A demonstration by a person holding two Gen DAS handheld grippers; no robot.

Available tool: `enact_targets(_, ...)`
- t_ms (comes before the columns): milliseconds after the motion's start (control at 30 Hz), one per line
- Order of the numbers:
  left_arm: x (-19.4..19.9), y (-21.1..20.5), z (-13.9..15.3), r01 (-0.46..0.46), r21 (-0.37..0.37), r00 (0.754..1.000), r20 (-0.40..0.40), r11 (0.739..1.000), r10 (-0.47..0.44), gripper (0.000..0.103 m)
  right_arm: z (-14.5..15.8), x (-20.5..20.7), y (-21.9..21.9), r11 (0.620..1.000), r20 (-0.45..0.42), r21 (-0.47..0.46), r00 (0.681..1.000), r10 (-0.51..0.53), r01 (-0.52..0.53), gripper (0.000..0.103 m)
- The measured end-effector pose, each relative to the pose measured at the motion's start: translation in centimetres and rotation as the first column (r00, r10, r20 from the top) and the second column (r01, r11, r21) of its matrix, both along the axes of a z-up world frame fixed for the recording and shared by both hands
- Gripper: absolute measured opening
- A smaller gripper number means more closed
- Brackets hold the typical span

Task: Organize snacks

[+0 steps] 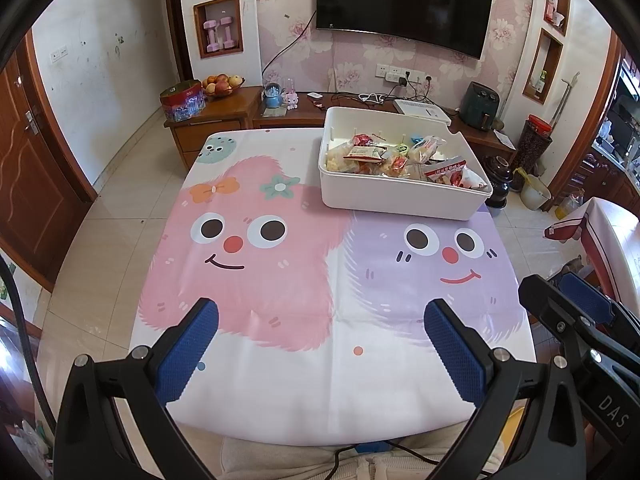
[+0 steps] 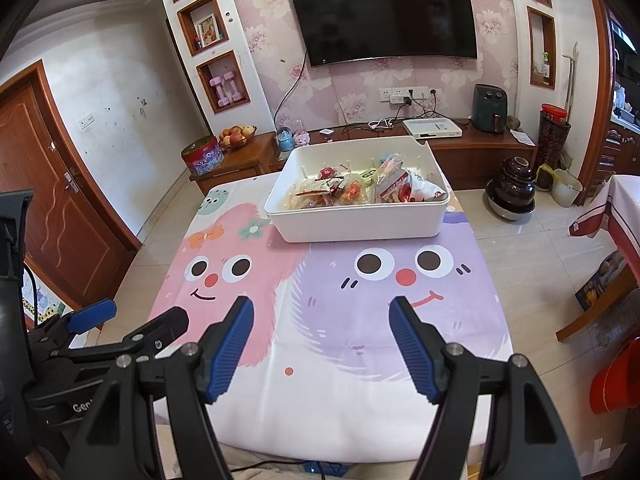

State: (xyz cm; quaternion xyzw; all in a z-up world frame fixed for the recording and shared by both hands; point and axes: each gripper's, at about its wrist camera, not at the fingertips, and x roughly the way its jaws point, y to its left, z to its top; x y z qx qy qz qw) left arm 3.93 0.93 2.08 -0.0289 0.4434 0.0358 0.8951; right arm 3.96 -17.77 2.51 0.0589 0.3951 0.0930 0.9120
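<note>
The white bin (image 2: 360, 216) of snack packets (image 2: 352, 190) sat at the far end of the tabletop (image 2: 340, 400), well ahead of both grippers, its long side running crosswise. It lay straighter ahead of the right gripper (image 2: 322, 344), which looked nearer. The left gripper (image 1: 322, 354) and the right both had fingers spread wide, holding and touching nothing.

Left wrist view: open left gripper (image 1: 320, 316) above a cartoon-printed surface (image 1: 304, 380).
Its blue-padded fingers (image 1: 188, 356) stand wide apart with nothing between them. A white rectangular plastic bin (image 1: 384, 196) holding wrapped snack packets (image 1: 384, 158) rests at the far right of the surface. The right gripper (image 1: 568, 300) enters at the right edge.
</note>
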Motion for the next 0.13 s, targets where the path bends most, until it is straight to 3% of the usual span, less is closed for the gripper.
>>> enact_targets(133,-0.10,-0.10,0.04,0.001,0.000,1.000,0.002,1.000,-0.001,0.102,0.06,0.01,-0.03,1.000,0.002,0.000,1.000,0.000,0.000,0.071)
